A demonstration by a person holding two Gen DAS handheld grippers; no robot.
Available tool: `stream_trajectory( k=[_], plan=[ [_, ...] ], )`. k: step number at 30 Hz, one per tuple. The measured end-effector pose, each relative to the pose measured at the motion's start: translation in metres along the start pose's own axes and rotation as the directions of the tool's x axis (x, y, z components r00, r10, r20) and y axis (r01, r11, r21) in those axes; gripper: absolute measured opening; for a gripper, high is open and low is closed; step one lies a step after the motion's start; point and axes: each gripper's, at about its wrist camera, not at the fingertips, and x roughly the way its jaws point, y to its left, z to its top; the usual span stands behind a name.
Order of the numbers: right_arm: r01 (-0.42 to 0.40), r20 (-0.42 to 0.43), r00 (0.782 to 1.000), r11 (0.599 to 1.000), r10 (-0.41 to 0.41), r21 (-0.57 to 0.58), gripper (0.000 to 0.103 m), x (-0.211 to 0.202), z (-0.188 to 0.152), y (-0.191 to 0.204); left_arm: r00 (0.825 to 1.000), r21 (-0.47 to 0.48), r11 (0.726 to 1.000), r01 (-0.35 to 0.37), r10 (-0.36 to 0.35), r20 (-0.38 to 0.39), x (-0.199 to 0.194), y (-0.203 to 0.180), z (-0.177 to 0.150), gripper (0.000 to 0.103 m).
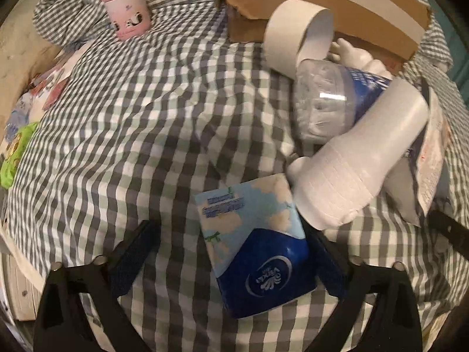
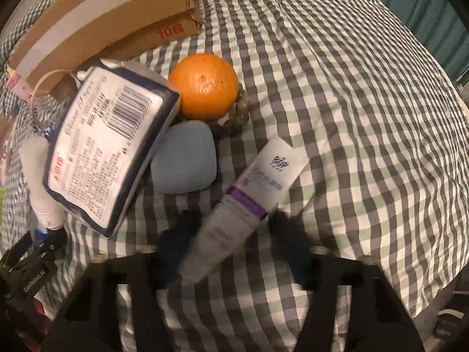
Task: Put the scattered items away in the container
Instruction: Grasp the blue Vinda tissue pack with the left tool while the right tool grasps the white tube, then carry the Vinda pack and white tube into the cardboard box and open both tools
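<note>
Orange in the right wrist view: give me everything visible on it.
The round orange fruit has glossy, dimpled peel with a small navel spot facing up. It lies whole on the grey-checked bedsheet, beside the white-labelled wipes pack, above the pale blue rounded pad, against a string of dull beads. Neither tool touches it.

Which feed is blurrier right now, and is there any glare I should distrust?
Right wrist: motion blur smears the gripper and tube; the orange stays sharp. Left wrist: mostly crisp, with one glare streak on the clear bottle. Both views are dim with fisheye bending at the edges.
</note>
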Motion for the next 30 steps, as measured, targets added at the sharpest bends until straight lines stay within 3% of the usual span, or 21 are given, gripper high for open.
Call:
stream_trajectory(
  k=[1, 2, 3, 7, 11, 18, 30],
  plan=[
    [-0.005, 0.004, 1.000, 1.000, 0.005, -0.003, 0.027, -0.003, 0.000, -0.001, 1.000, 0.004, 1.000, 0.010, -0.010, 0.005, -0.002, -0.001, 0.000, 0.084],
    [-0.004, 0.011, 1.000, 1.000, 0.005, -0.009, 0.025, -0.007, -0.001, -0.002, 1.000, 0.014, 1.000, 0.013, -0.013, 0.014, -0.005, -0.002, 0.000, 0.068],
    [-0.001, 0.023, 1.000, 1.000, 0.002, -0.019, 0.025, -0.011, -0.003, -0.001, 1.000, 0.023, 1.000, 0.010, -0.010, 0.021, -0.009, -0.005, 0.001, 0.060],
    [0.030, 0.105, 0.994, 0.996, -0.021, -0.089, 0.024, -0.041, -0.011, 0.006, 0.998, 0.038, 0.999, 0.029, -0.031, 0.051, -0.025, -0.005, 0.000, 0.060],
    [-0.056, 0.151, 0.986, 0.992, 0.073, -0.109, 0.023, -0.076, -0.013, 0.007, 0.994, 0.034, 0.999, 0.016, -0.020, 0.110, -0.057, -0.002, 0.003, 0.059],
    [-0.089, 0.206, 0.971, 0.984, 0.121, -0.155, 0.020, -0.104, -0.016, 0.030, 0.975, 0.104, 0.995, -0.006, -0.017, 0.220, -0.100, -0.016, 0.016, 0.060],
    [-0.095, 0.201, 0.972, 0.985, 0.122, -0.142, 0.020, -0.101, -0.006, 0.025, 0.979, 0.121, 0.993, -0.018, -0.007, 0.204, -0.089, -0.017, 0.027, 0.060]
  ],
)
